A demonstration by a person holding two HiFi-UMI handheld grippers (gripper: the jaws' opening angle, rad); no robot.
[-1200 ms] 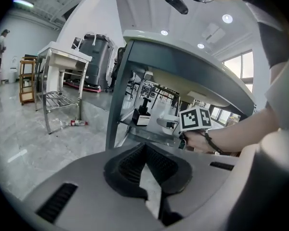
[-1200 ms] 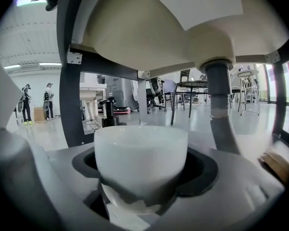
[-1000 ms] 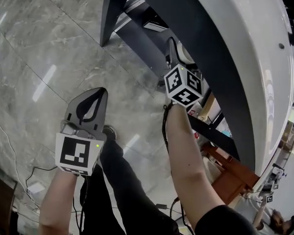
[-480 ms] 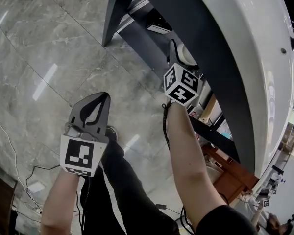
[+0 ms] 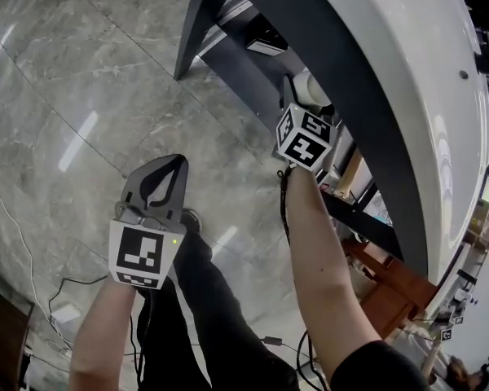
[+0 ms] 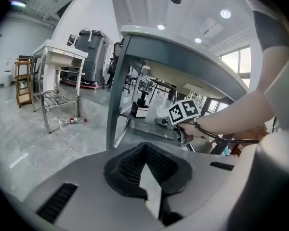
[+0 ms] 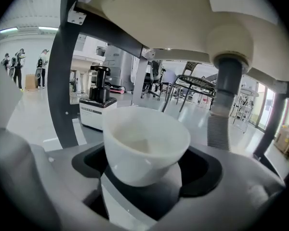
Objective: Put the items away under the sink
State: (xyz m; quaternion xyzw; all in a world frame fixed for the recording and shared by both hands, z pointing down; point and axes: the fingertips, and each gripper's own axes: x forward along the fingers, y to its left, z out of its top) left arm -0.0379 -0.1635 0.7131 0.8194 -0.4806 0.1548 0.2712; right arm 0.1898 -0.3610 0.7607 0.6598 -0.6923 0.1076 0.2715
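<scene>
A white cup (image 7: pixel 145 143) sits clamped in my right gripper (image 7: pixel 147 165), upright, with its mouth facing out. In the head view the right gripper (image 5: pixel 307 103) reaches in beneath the white sink counter (image 5: pixel 407 80), and only the cup's rim (image 5: pixel 311 88) shows above its marker cube. Ahead of the cup lie the grey lower shelf (image 7: pixel 197 117) and the sink's drain pipe (image 7: pixel 225 93). My left gripper (image 5: pixel 177 162) hangs over the floor to the left, shut with nothing in it (image 6: pixel 145 146).
A black-and-white juicer (image 7: pixel 97 107) stands on the shelf to the cup's left, beside a dark frame leg (image 7: pixel 62 81). A wooden stool (image 5: pixel 383 287) and other items sit to the right under the counter. A steel rack (image 6: pixel 58 81) stands far off.
My right gripper has carried the cup slightly further in under the counter. The left gripper has drifted a little to the right, still shut.
</scene>
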